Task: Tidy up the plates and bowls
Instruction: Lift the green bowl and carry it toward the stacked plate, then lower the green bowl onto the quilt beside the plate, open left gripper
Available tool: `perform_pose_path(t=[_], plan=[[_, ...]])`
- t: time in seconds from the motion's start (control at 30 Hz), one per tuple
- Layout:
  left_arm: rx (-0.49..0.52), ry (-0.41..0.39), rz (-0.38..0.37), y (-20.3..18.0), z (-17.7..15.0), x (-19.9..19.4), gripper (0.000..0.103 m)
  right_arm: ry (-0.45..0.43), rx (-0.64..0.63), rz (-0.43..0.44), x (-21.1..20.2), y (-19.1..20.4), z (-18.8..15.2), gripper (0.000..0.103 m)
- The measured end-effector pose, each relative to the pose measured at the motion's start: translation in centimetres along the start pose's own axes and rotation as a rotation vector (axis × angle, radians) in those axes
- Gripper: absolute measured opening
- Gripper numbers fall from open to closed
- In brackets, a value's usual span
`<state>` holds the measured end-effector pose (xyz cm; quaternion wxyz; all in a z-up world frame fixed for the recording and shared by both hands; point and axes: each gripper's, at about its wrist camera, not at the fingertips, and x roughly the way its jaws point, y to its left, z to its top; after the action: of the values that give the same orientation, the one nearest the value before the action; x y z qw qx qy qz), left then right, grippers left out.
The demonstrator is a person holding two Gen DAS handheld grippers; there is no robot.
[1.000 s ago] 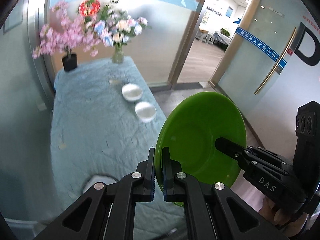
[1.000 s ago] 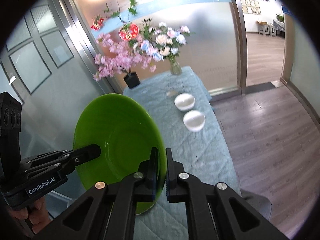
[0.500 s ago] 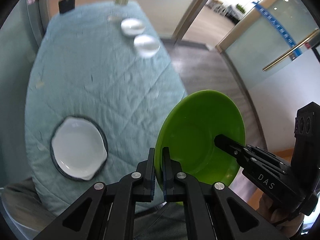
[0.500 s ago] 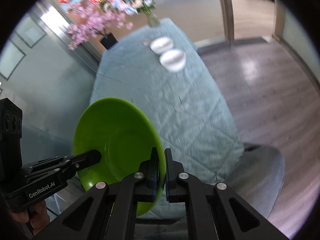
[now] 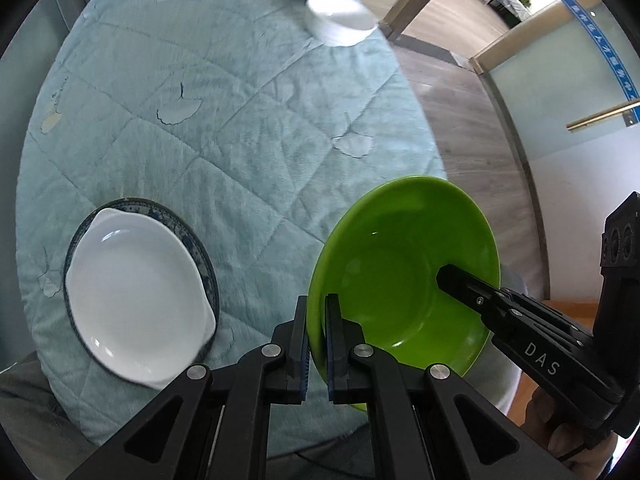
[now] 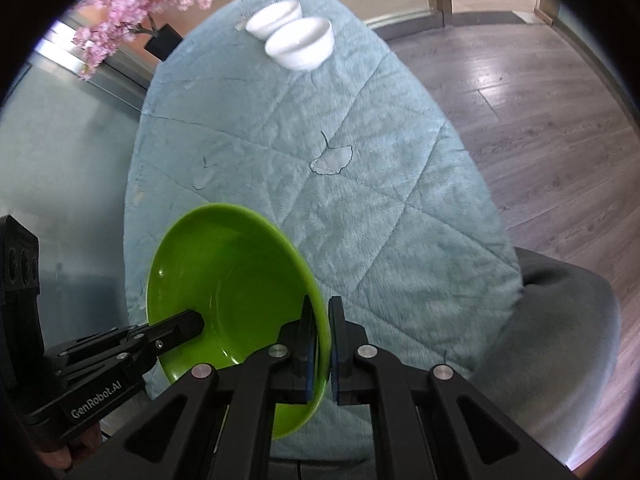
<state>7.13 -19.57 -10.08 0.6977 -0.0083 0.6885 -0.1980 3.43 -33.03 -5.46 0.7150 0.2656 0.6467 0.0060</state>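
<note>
We saw both tools, left tool (image 5: 316, 336) and right tool (image 6: 323, 340), pinching green plate (image 5: 404, 276) rim; uneven descent risked slip onto tabletop (image 5: 240, 120) ahead.

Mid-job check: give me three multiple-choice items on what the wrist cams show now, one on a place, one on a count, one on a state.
1. Where does the white dish lie?
A. on a blue-rimmed plate
B. inside the green plate
C. on the floor

2. How many small white bowls stand at the table's far end?
A. one
B. two
C. four

3. How is the green plate held?
A. lying free on the cloth
B. by one pair of tongs
C. by both, left tongs and right tongs shut on opposite rims

Key: 1 A, a blue rim rings it; 2 B, two side by side; 3 C, each rim sits between closed fingers.
</note>
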Motion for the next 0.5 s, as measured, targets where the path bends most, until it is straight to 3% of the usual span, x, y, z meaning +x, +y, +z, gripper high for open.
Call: perform_pose_path(t=[0.5], plan=[[-0.047,0.121,0.037,2.2,3.3,6.4,0.002,0.137,0.055,-0.011,7.1,-1.4,2.1,0.007]])
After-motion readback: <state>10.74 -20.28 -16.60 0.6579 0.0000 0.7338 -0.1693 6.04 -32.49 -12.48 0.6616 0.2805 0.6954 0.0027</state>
